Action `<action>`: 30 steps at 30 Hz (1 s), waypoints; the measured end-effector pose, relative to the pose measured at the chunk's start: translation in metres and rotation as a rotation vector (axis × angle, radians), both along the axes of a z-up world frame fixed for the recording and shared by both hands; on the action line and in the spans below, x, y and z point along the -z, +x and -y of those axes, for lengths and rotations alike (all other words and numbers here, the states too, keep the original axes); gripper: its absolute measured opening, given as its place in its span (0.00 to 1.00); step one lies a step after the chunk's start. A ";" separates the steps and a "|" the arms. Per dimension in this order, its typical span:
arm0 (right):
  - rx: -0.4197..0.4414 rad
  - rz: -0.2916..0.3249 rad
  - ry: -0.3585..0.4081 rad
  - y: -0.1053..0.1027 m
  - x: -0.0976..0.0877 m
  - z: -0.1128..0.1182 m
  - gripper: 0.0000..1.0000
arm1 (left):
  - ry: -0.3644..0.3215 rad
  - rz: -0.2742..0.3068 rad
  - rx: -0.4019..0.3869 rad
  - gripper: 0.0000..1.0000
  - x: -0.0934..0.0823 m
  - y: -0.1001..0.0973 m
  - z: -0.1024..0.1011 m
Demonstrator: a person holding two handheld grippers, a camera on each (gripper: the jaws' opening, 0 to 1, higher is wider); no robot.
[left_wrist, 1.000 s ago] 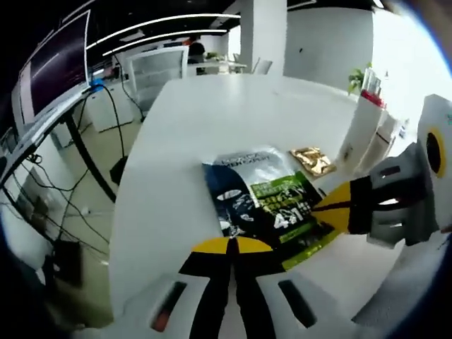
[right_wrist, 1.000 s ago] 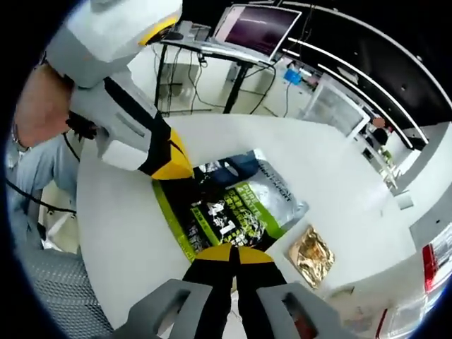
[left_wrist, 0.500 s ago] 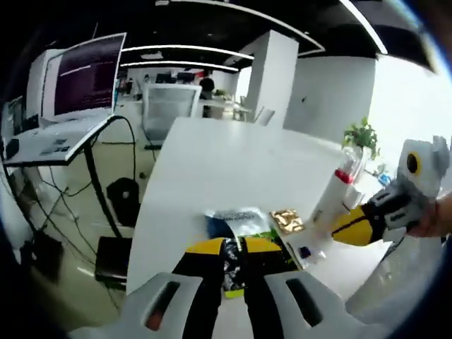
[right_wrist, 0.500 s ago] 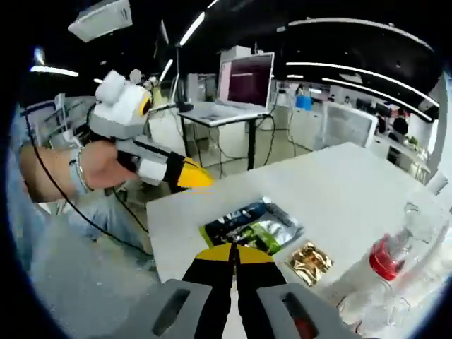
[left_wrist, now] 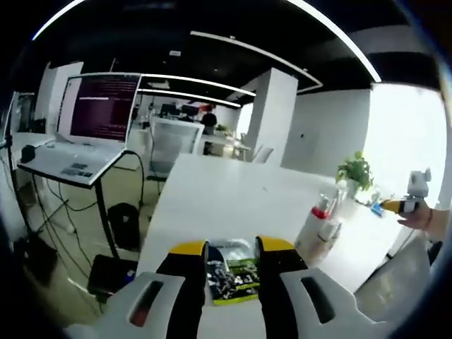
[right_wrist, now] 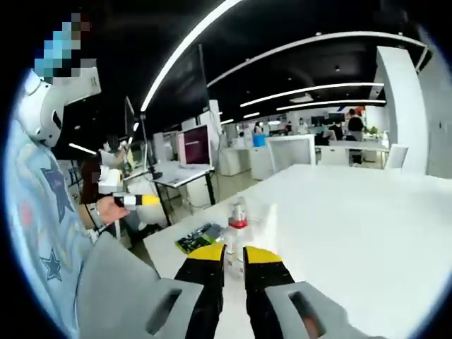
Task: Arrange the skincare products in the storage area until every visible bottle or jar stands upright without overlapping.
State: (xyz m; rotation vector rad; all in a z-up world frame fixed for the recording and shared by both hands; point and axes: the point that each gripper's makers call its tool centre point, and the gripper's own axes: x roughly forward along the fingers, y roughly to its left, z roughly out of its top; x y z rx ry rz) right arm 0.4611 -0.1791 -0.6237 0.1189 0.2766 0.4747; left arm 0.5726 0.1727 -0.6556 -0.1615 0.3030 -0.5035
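Observation:
A green and black packet (left_wrist: 233,272) lies flat near the white table's (left_wrist: 226,194) close end, seen through the gap of my left gripper (left_wrist: 234,248), which is open and holds nothing. The same packet (right_wrist: 200,238) shows on the table corner, and my left gripper (right_wrist: 134,200) hangs in a hand well off to its left. A clear bottle with a red band (right_wrist: 238,214) stands upright beyond my right gripper (right_wrist: 234,255), whose jaws are a narrow gap apart. Upright bottles (left_wrist: 317,222) stand at the right table edge. My right gripper (left_wrist: 404,205) is small at far right.
A desk with a lit monitor (left_wrist: 99,107) and hanging cables stands left of the table. A potted plant (left_wrist: 355,171) sits behind the bottles. A white chair (right_wrist: 291,152) and more desks lie beyond the long table (right_wrist: 353,212). The person's pale sleeve (right_wrist: 42,212) is at left.
Both cameras have pulled up and back from the table, so the packet and bottles look smaller. My left jaws have parted wide and my right jaws a little.

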 end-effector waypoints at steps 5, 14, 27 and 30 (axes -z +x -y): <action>0.233 0.085 0.020 -0.012 -0.001 0.066 0.27 | 0.019 0.036 -0.019 0.40 -0.002 -0.005 0.008; 0.607 0.120 0.024 -0.034 0.024 0.142 0.48 | -0.005 0.135 -0.126 0.55 -0.010 -0.020 0.023; 0.446 0.001 -0.099 -0.022 0.056 0.077 0.55 | 0.043 0.072 -0.117 0.53 0.012 -0.039 0.069; 0.382 -0.051 -0.122 -0.021 0.065 0.065 0.54 | 0.032 0.050 -0.134 0.56 0.018 -0.038 0.064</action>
